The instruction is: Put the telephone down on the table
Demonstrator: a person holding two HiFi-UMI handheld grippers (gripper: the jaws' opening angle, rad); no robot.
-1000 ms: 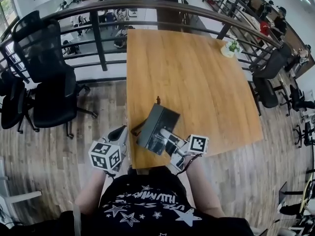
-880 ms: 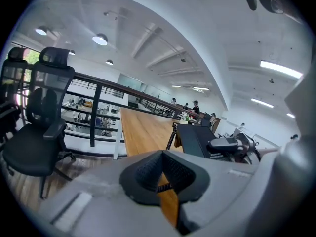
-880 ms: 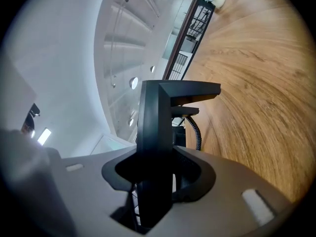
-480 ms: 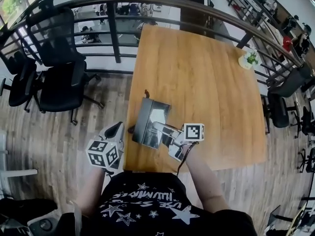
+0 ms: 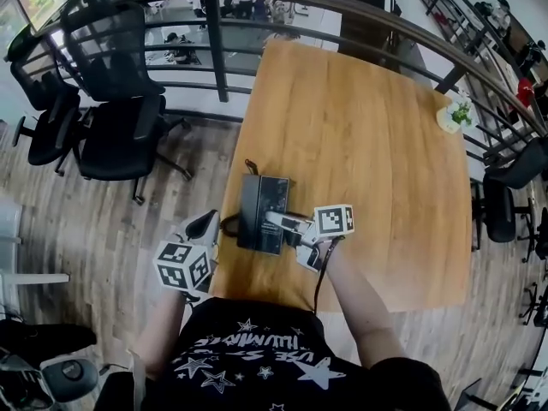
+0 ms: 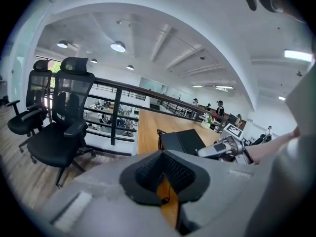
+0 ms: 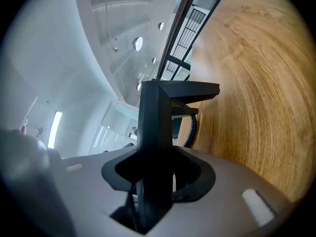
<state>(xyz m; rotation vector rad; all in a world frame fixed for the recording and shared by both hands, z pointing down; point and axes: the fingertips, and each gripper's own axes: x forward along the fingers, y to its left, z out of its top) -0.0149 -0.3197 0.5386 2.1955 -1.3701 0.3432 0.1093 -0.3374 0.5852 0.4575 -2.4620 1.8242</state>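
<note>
Clamping the black telephone [image 5: 264,202] by its near right edge, the right gripper [image 5: 276,220] has its jaws partway closed and pressed on the casing. The left gripper [image 5: 205,228] hangs off the near left corner of the wooden table [image 5: 368,144], jaws slightly apart with nothing between them. A second ago the telephone was tipped up; now it lies level and square near the table's left edge, its coiled cord [image 5: 228,224] at its left side. Full contact with the wood cannot be confirmed. If the telephone is seated, only the release seems to remain.
</note>
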